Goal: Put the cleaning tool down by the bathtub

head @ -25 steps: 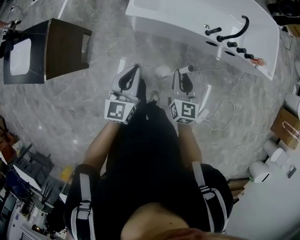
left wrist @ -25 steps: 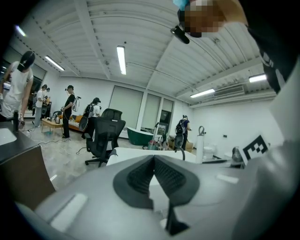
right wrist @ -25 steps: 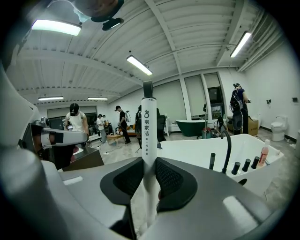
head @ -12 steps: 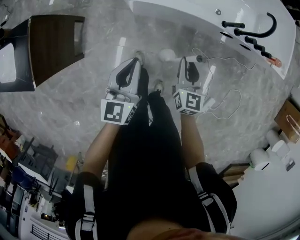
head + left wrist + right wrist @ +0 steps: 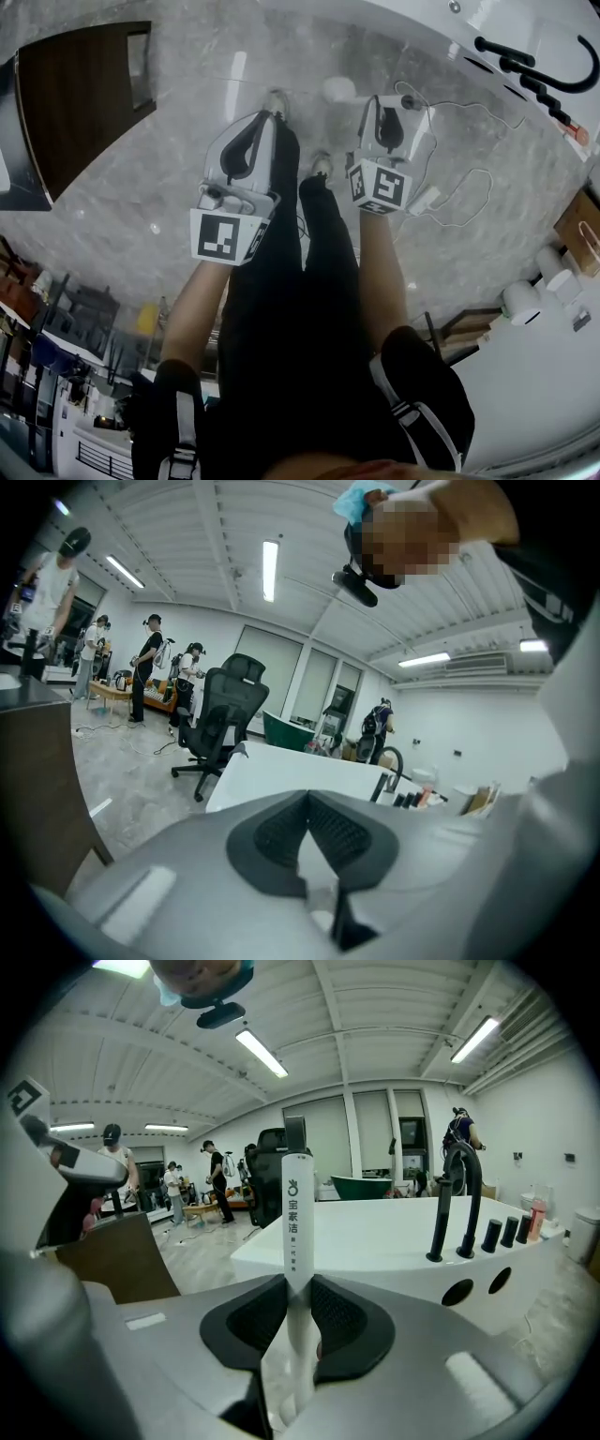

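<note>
The cleaning tool [image 5: 297, 1213] is a slim white handle with dark print and a dark end, standing upright between the jaws of my right gripper [image 5: 298, 1299], which is shut on it. From the head view the right gripper [image 5: 382, 108] hangs over the grey floor just short of the white bathtub [image 5: 525, 23]. The tub [image 5: 394, 1232] with its black faucet [image 5: 457, 1199] lies right behind the handle. My left gripper [image 5: 269, 120] hangs beside it over the person's legs. Its jaws [image 5: 307, 801] are shut with nothing in them.
A white cable [image 5: 459, 192] with an adapter loops on the marble floor to the right of the right gripper. A dark wooden cabinet [image 5: 75, 103] stands at the left. Cardboard boxes [image 5: 577, 225] and white cylinders [image 5: 520, 302] sit at the right. An office chair [image 5: 220, 719] and people stand beyond the tub.
The head view has swung, so the bathtub has slid up and right and the cabinet to the left. Both grippers sit higher in the picture; the right one keeps its hold on the handle.
</note>
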Tool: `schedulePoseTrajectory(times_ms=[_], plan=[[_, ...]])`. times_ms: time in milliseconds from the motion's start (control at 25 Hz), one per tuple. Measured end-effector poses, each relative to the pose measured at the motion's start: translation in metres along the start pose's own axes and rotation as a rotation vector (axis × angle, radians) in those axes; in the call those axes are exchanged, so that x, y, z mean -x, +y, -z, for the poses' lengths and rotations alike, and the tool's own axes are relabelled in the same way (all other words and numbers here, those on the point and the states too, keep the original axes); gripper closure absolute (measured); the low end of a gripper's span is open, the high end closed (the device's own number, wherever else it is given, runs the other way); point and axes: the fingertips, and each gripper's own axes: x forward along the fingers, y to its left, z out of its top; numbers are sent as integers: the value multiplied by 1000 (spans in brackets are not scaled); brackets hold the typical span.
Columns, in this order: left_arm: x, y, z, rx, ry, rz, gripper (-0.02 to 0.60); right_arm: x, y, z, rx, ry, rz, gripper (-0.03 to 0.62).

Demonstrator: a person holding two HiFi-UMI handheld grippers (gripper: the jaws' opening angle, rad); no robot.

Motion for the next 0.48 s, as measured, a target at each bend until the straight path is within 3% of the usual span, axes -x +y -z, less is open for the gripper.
schedulePoseTrajectory(times_ms=[480], plan=[[-30,41,68,32,31,7,572,-81,-6,102,1,63,55,510]])
